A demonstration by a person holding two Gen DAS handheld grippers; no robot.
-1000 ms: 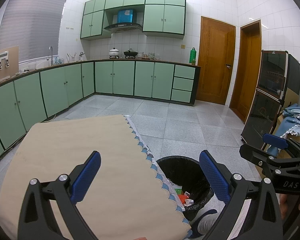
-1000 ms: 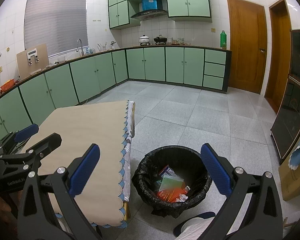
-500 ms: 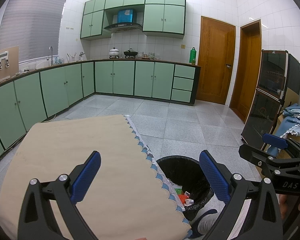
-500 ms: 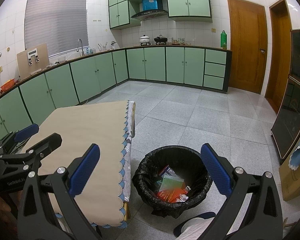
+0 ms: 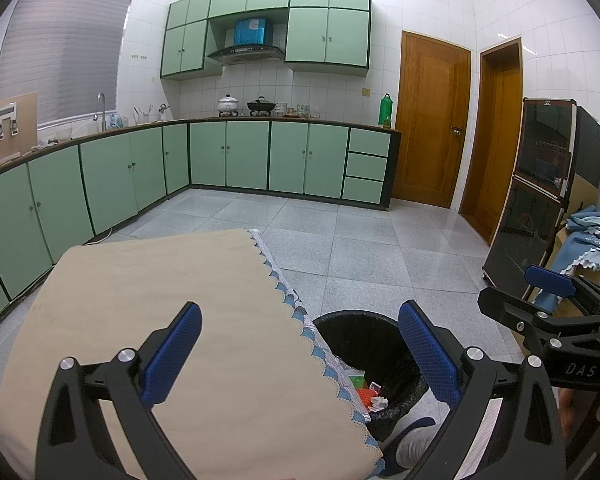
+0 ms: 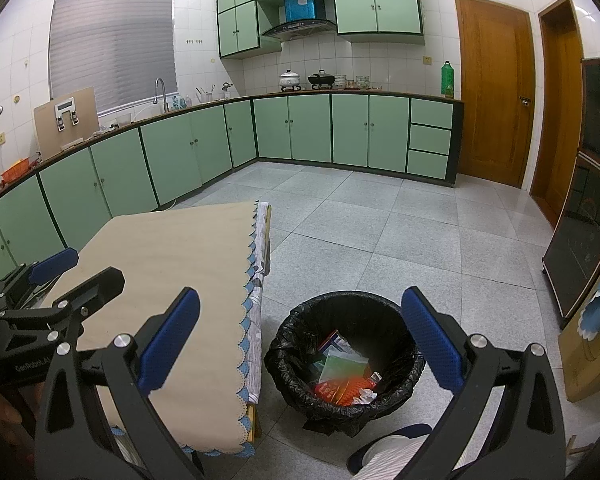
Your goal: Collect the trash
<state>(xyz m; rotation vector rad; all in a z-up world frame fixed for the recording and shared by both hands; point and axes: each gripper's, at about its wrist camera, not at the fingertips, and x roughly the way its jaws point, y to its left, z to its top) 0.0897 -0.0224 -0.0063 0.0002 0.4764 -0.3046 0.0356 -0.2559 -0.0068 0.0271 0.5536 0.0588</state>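
Note:
A round bin with a black liner (image 6: 296, 320) stands on the floor right of the table; it also shows in the left wrist view (image 5: 340, 320). Wrappers and crumpled trash (image 6: 340, 380) lie inside it, and show in the left wrist view (image 5: 370, 394). My left gripper (image 5: 300, 354) is open and empty above the table's right edge. My right gripper (image 6: 300, 338) is open and empty above the bin. Each gripper shows in the other's view: the right (image 5: 540, 296) and the left (image 6: 64, 276).
A table with a beige cloth with blue scalloped trim (image 5: 140, 280) is at lower left. Green cabinets (image 6: 308, 128) line the far walls. A dark glass cabinet (image 5: 540, 192) and a box with blue cloth (image 5: 592, 232) stand at right. A shoe (image 6: 384, 448) is by the bin.

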